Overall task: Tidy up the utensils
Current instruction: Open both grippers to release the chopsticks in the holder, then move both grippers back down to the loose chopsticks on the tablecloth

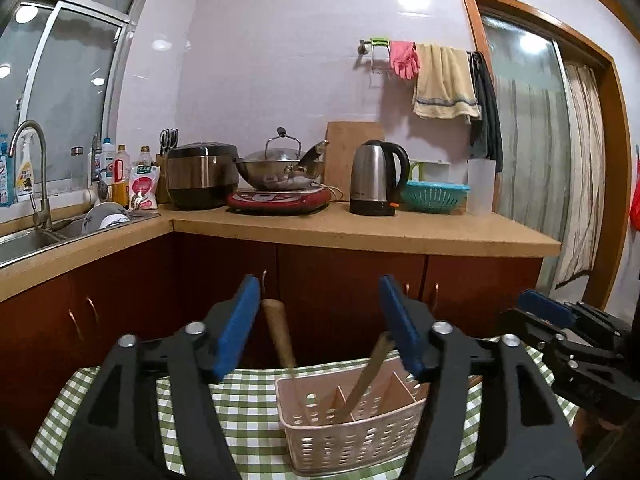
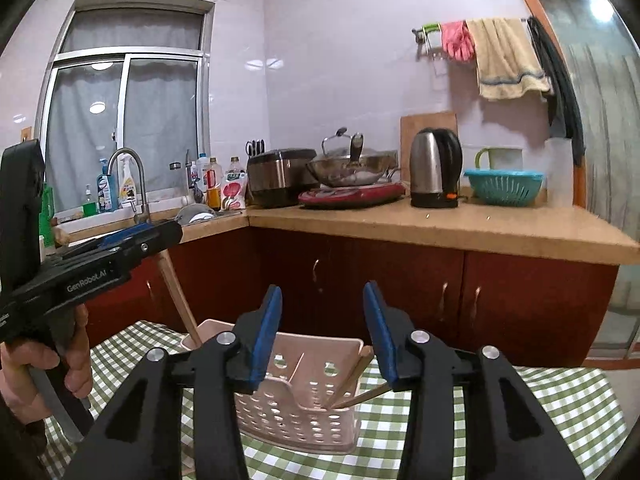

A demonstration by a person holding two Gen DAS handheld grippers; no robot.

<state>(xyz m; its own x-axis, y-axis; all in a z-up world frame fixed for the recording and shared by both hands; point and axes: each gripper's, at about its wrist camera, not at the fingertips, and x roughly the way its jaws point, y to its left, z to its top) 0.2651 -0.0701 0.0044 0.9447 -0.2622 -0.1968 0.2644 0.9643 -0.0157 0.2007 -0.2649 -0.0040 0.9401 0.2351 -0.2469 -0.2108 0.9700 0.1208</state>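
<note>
While both tools hang above a bench (image 1: 248,408) covered in a green checked cloth, a pink perforated caddy (image 1: 352,436) stands on it just below them. Seen through the left wrist camera, the left tool (image 1: 320,328) has its blue pads spread wide with nothing between them; a wooden-handled utensil (image 1: 280,336) stands tilted in the caddy's left compartment, its handle rising close beside the left pad, though whether it touches the pad cannot be told. A second, thinner utensil (image 1: 366,376) leans in the middle compartment, its top near the right pad. From the right wrist camera the right tool (image 2: 322,332) is likewise parted, gripping nothing, and sits over the caddy (image 2: 304,404), where a pair of chopsticks (image 2: 356,380) leans against the right end. At the left of that view a hand (image 2: 40,364) grips the left tool's handle, and the wooden handle (image 2: 176,292) slants down from beside its tip into the caddy. Behind, a worktop carries a kettle (image 1: 378,178), a wok (image 1: 280,168), a rice cooker (image 1: 200,174) and a teal colander (image 1: 434,196)
</note>
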